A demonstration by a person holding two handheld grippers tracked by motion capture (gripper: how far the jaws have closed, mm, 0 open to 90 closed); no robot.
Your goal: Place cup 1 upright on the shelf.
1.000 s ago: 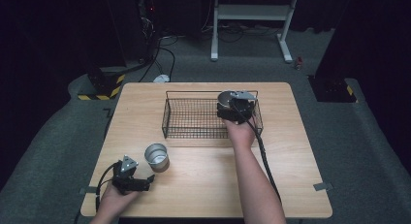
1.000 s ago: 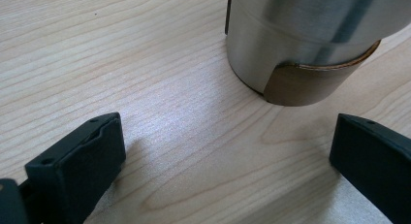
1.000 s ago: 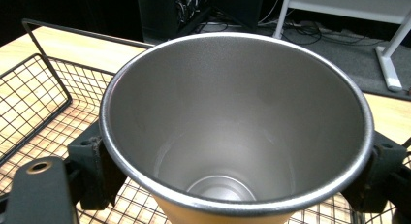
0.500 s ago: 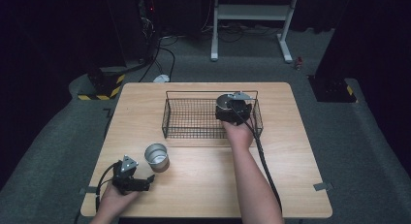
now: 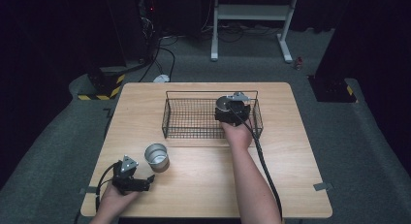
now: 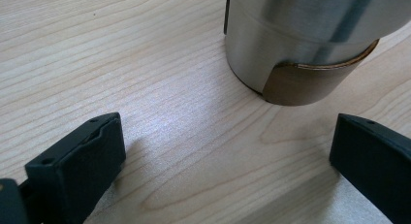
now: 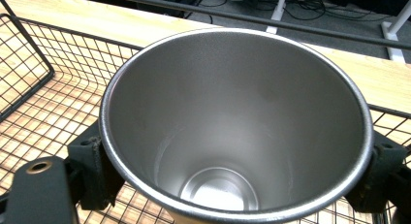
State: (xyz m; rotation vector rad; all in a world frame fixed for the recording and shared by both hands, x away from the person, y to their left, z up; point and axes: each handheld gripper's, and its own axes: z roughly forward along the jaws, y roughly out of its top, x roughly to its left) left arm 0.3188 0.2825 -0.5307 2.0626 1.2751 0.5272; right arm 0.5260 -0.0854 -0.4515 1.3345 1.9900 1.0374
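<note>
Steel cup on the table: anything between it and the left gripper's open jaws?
Nothing visible. In the left gripper view, only bare wooden table lies between the left gripper and the steel cup.

From my high view I see a light wooden desk [image 5: 300,151] with rounded corners standing on grey carpet [image 5: 368,151]. The room beyond it is dark, almost black. At the far side stands a white metal stand [image 5: 286,27] with two legs, and black cables [image 5: 165,49] lie tangled across the floor near it. To the far left, a block striped yellow and black [image 5: 99,90] sits on the carpet. Small strips of grey tape [image 5: 322,186] mark the floor beside the desk.
</note>
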